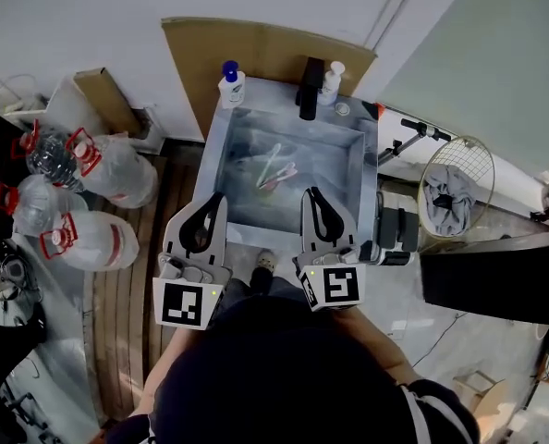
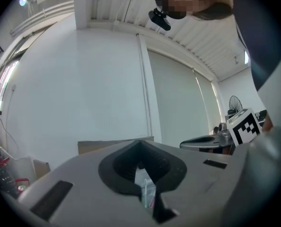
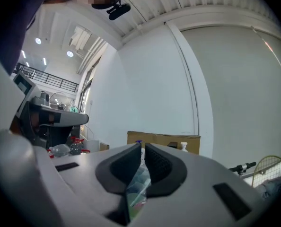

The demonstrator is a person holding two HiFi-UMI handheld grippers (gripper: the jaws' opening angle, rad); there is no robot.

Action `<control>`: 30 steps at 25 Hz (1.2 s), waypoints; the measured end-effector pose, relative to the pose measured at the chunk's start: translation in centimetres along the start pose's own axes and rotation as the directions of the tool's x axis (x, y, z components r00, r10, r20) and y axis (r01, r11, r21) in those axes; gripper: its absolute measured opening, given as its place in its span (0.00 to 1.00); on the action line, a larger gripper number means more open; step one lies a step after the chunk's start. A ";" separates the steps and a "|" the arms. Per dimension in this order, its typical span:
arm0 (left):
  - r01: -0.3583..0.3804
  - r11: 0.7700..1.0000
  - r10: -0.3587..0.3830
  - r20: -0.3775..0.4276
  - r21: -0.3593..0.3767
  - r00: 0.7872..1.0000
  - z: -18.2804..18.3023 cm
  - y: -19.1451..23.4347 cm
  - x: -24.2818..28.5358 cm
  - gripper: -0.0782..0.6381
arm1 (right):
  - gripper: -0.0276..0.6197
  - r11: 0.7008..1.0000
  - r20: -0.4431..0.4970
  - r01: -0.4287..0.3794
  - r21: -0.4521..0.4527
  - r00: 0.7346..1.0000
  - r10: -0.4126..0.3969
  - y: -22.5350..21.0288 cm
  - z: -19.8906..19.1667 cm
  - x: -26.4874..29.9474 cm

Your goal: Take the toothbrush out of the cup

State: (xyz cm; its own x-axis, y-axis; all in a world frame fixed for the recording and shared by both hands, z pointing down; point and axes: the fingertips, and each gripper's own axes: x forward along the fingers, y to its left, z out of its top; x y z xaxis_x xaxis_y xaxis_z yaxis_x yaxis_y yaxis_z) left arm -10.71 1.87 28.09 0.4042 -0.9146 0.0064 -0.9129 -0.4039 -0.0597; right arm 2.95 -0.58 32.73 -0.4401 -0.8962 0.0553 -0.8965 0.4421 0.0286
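The left gripper [image 1: 216, 196] and right gripper [image 1: 311, 192] are held clenched, empty, at the sink's [image 1: 350, 169] near rim. The toothbrush [image 1: 273, 163] is seen in the cup [image 1: 267, 182] inside the sink; the cup could be knocked over by jaws left unparted.

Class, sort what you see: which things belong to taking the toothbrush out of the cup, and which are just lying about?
Job: toothbrush, cup, left gripper, right gripper.
Lying about: blue-capped bottle, pump bottle, tap, water jugs.

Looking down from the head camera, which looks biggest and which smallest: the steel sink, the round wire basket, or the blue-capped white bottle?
1. steel sink, clearly the largest
2. round wire basket
3. blue-capped white bottle, the smallest
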 end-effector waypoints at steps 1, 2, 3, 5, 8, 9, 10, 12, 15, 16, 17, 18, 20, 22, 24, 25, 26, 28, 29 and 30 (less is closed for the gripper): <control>0.005 1.000 -0.005 -0.001 0.000 1.000 -0.2 0.2 0.5 0.14 | 0.08 1.000 -0.005 0.007 -0.002 1.000 -0.007 -0.3 -0.2 0.4; 0.010 1.000 -0.010 -0.002 -0.001 1.000 -0.5 0.4 1.0 0.14 | 0.08 1.000 -0.013 0.015 -0.002 1.000 -0.016 -0.6 -0.5 0.7; 0.014 1.000 -0.014 -0.002 -0.005 1.000 -0.7 0.6 1.4 0.14 | 0.08 1.000 -0.022 0.024 -0.001 0.999 -0.024 -0.9 -0.8 0.9; 0.030 0.999 -0.031 -0.008 -0.014 1.000 -1.2 0.9 2.3 0.14 | 0.08 0.999 -0.040 0.042 0.004 0.998 -0.042 -1.4 -1.4 1.2; 0.072 0.997 -0.072 -0.024 -0.018 0.997 -2.0 1.1 3.9 0.14 | 0.08 0.997 -0.066 0.073 0.009 0.995 -0.073 -2.1 -2.0 1.6; 0.087 0.996 -0.087 -0.028 -0.017 0.996 -2.1 1.1 4.4 0.14 | 0.08 0.996 -0.072 0.087 0.013 0.994 -0.086 -2.4 -2.2 1.8; 0.102 0.995 -0.103 -0.032 -0.016 0.994 -2.3 1.2 5.0 0.14 | 0.08 0.995 -0.077 0.103 0.020 0.992 -0.101 -2.7 -2.4 2.0; 0.137 0.990 -0.138 -0.043 -0.016 0.990 -2.6 1.3 6.2 0.14 | 0.08 0.990 -0.090 0.139 0.034 0.987 -0.135 -3.3 -2.9 2.5; 0.185 0.982 -0.187 -0.064 -0.030 0.980 -3.0 1.7 7.9 0.14 | 0.08 0.984 -0.123 0.173 0.034 0.978 -0.168 -3.9 -3.5 3.5; 0.197 0.980 -0.199 -0.073 -0.032 0.977 -3.3 2.0 8.4 0.14 | 0.08 0.983 -0.138 0.179 0.031 0.975 -0.173 -4.0 -3.9 3.9; 0.209 0.977 -0.211 -0.086 -0.033 0.974 -3.6 2.2 8.8 0.14 | 0.08 0.983 -0.156 0.184 0.027 0.972 -0.178 -4.1 -4.5 4.3; 0.220 0.975 -0.222 -0.102 -0.034 0.970 -4.1 2.4 9.2 0.14 | 0.08 0.982 -0.180 0.190 0.025 0.967 -0.182 -4.2 -5.2 4.7; 0.239 0.970 -0.242 -0.129 -0.036 0.962 -5.2 2.7 9.7 0.14 | 0.08 0.979 -0.239 0.199 0.031 0.953 -0.186 -4.2 -7.3 5.1; 0.258 0.966 -0.260 -0.146 -0.035 0.955 -6.1 2.9 10.3 0.14 | 0.08 0.978 -0.298 0.204 0.050 0.937 -0.180 -4.1 -9.3 5.5; 0.274 0.961 -0.277 -0.152 -0.036 0.949 -6.6 2.9 11.1 0.14 | 0.08 0.977 -0.339 0.200 0.073 0.926 -0.164 -4.0 -10.9 6.0; 0.282 0.959 -0.284 -0.157 -0.037 0.946 -6.9 3.0 11.4 0.14 | 0.08 0.976 -0.358 0.196 0.091 0.921 -0.151 -3.9 -11.6 6.3; 0.287 0.957 -0.289 -0.167 -0.038 0.943 -7.2 3.0 11.6 0.14 | 0.08 0.975 -0.380 0.193 0.114 0.915 -0.137 -3.7 -12.5 6.6; 0.294 0.955 -0.297 -0.185 -0.044 0.937 -7.8 3.0 11.8 0.14 | 0.08 0.968 -0.426 0.193 0.160 0.898 -0.108 -3.5 -14.1 7.0; 0.296 0.954 -0.300 -0.187 -0.049 0.935 -7.9 3.0 11.9 0.14 | 0.08 0.964 -0.446 0.194 0.180 0.890 -0.096 -3.3 -14.8 7.2; 0.299 0.953 -0.304 -0.190 -0.054 0.934 -8.1 3.0 11.9 0.14 | 0.08 0.960 -0.463 0.196 0.201 0.882 -0.083 -3.2 -15.5 7.4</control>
State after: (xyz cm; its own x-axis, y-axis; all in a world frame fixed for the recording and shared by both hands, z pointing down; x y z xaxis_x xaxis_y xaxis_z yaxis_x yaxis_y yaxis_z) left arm -9.04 -10.39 36.03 0.6439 -0.7347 0.2135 -0.7519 -0.6593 -0.0008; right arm 3.36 -8.02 48.55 -0.2908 -0.8103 0.5088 -0.9568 0.2412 -0.1626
